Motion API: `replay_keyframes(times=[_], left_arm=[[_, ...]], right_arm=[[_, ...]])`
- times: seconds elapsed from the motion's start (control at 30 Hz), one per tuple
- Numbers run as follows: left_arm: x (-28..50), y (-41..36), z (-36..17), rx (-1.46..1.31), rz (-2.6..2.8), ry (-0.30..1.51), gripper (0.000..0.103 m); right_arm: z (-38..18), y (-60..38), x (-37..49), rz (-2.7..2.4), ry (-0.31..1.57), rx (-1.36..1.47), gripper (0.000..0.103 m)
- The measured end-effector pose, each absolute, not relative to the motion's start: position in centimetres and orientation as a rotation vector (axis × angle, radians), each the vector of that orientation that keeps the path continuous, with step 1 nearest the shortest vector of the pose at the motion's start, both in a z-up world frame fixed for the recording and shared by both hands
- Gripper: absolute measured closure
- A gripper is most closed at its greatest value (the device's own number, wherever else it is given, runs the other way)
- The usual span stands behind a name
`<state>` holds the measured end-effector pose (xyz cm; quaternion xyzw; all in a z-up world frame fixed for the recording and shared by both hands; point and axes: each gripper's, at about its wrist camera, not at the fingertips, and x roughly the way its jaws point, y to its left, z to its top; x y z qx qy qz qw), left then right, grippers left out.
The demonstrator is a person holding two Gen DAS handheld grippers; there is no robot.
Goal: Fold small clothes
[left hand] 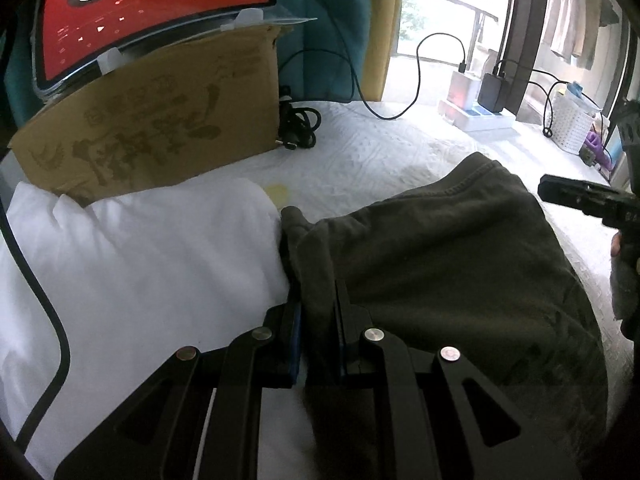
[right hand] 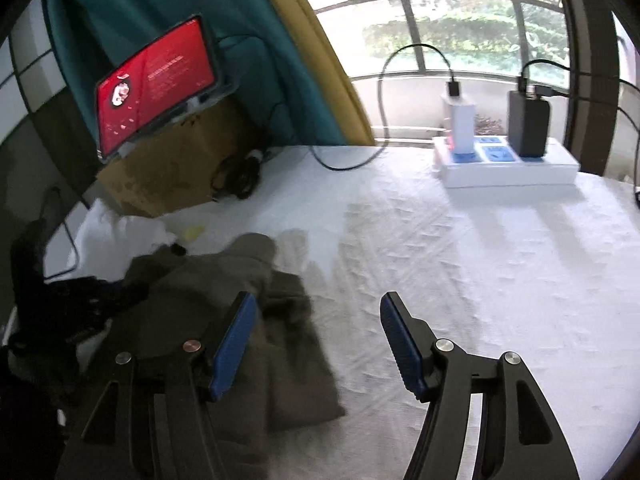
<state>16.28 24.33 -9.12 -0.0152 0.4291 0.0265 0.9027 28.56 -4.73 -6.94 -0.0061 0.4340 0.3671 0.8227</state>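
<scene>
Left tool (left hand: 318, 312) clamps olive garment (left hand: 440, 264) edge beside white cloth (left hand: 140, 256); right tool (right hand: 316, 344) gapes over bare bedsheet (right hand: 480, 280).

Daylight comes in from the far window (right hand: 440, 36), which is blown out to near white in the left wrist view w/ little detail beyond the railing. The white bedspread (right hand: 460, 264) is bright far right, dimmer toward the near left; soft shadows of the power strip (right hand: 508, 168) and its chargers fall toward the near side. The tablet screen (left hand: 152, 12) glows red, text too smeared to read. The dark olive garment (left hand: 460, 272) is underexposed (folds barely separate), and the white cloth (left hand: 140, 264) beside it is washed out. Strong fisheye bend at edges, black vignette in corners. Right wrist view has motion blur, esp. near right; both frames are soft and noisy.
</scene>
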Motion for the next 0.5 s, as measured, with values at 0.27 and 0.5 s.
replay_keyframes(times=[0.27,0.5], left_arm=[[16.4,24.3,-8.9,-0.028,0.055,0.884,0.091],[16.3,24.3,-8.8,-0.027,0.053,0.88,0.091]], right_arm=[[-8.7,-2.1,26.5,0.837,0.946,-0.123,0.036],[-9.6,-0.1,25.9,0.942,0.965,-0.117,0.078]])
